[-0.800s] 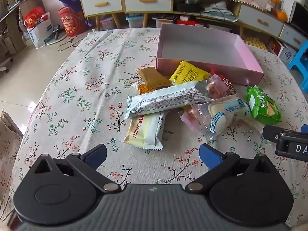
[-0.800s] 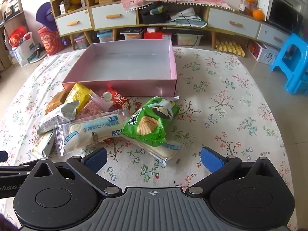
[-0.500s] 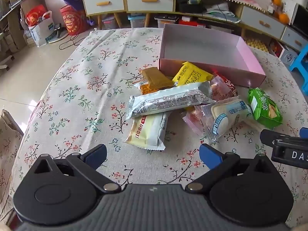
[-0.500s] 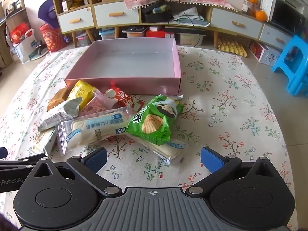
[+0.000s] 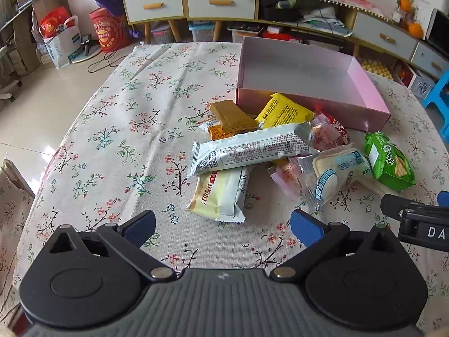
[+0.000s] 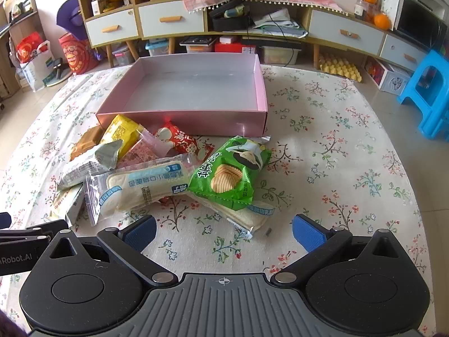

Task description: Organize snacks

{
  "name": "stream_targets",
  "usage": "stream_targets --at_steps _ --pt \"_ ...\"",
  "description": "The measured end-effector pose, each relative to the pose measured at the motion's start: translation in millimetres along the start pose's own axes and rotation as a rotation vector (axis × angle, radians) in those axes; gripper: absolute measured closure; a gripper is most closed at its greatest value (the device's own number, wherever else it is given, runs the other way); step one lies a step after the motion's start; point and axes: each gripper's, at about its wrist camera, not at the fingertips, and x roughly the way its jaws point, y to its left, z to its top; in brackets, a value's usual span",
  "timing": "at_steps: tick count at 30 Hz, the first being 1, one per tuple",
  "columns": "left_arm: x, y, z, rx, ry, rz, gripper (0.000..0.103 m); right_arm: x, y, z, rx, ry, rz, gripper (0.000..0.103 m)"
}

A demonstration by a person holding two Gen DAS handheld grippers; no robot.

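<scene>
A heap of snack packets lies on the flowered tablecloth in front of an empty pink box (image 5: 367, 84) (image 6: 179, 122). In the heap are a long silver packet (image 5: 252, 147), a cream packet (image 5: 221, 193), a yellow packet (image 5: 283, 111), a brown packet (image 5: 231, 116), a white-and-blue bread packet (image 6: 143, 188) and a green chips bag (image 6: 227, 172) (image 5: 388, 161). My left gripper (image 5: 223, 229) is open and empty just short of the cream packet. My right gripper (image 6: 224, 229) is open and empty just short of the chips bag.
The round table (image 6: 350, 151) drops off at its left and right edges. A blue stool (image 6: 426, 95) stands to the right. Low cabinets with drawers (image 6: 171, 21) line the far wall, and red bags (image 5: 108, 32) stand on the floor at the left.
Both grippers have moved slightly forward toward the heap, so the snacks and box sit a little nearer and lower in view. Both stay open and empty.
</scene>
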Motion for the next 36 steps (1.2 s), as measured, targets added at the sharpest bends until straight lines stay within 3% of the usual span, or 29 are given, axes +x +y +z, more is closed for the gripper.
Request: stream_targets --at_steps 36 --pt "1 7 2 -0.021 -0.014 -0.016 0.000 -5 10 1 -0.023 -0.017 0.022 0.000"
